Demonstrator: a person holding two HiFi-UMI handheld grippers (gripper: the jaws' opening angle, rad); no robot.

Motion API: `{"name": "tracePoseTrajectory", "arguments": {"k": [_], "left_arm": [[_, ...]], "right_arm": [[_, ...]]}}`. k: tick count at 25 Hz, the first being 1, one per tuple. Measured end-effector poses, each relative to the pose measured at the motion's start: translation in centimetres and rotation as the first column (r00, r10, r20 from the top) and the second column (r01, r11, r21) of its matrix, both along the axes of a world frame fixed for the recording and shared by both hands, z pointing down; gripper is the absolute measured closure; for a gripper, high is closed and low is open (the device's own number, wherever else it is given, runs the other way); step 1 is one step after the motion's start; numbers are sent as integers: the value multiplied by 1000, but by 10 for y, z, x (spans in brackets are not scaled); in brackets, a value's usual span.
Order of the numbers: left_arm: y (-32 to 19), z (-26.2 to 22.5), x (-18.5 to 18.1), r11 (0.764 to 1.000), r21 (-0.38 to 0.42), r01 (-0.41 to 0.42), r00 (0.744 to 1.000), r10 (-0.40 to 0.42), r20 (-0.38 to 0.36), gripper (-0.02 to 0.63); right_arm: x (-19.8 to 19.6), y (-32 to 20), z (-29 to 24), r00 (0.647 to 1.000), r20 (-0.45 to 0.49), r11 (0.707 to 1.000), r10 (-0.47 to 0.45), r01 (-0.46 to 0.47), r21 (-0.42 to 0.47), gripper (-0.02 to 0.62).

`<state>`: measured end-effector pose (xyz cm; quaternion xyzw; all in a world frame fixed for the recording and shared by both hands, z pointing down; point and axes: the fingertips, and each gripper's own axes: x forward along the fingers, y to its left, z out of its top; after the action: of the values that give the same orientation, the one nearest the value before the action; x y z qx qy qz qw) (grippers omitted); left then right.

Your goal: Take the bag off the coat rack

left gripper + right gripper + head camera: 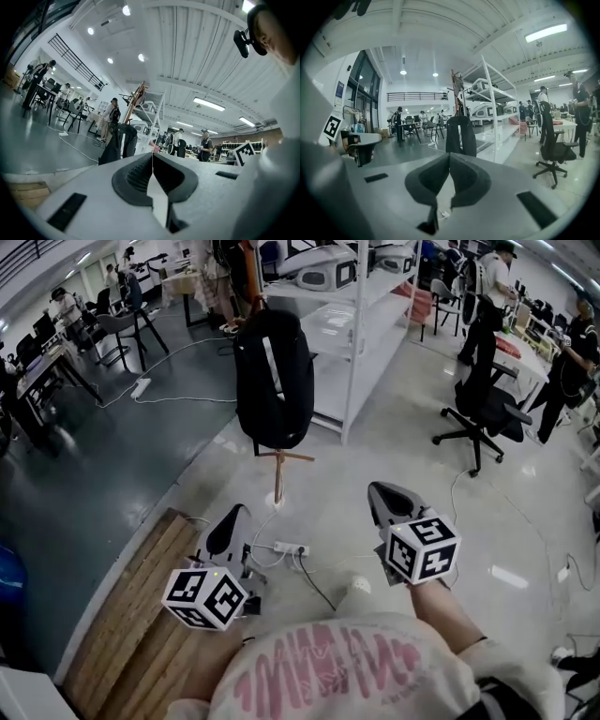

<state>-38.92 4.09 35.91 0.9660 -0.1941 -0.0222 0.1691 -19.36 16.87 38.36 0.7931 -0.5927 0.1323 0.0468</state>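
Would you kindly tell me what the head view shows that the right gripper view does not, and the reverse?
Only the head view: the wooden boards on the floor and the person's pink-printed sweatshirt. Only the right gripper view: the ceiling light and the balcony railing. Both: the black bag hanging on the coat rack, the white shelving and the office chair.

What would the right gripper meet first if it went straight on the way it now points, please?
Most likely the black backpack hanging on the coat rack: it sits right above the shut tips of the right gripper, with nothing seen in between. Depth is unclear.
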Motion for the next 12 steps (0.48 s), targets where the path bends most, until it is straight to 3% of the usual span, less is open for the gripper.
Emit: {"name": "tracePoseTrajectory", "arguments": {"k": [12], "left_arm": [[-24, 24, 18, 999, -54, 6, 1000, -5, 12, 601]], "right_arm": [[14, -30, 20, 999, 16, 998, -28, 29, -54, 589]]}}
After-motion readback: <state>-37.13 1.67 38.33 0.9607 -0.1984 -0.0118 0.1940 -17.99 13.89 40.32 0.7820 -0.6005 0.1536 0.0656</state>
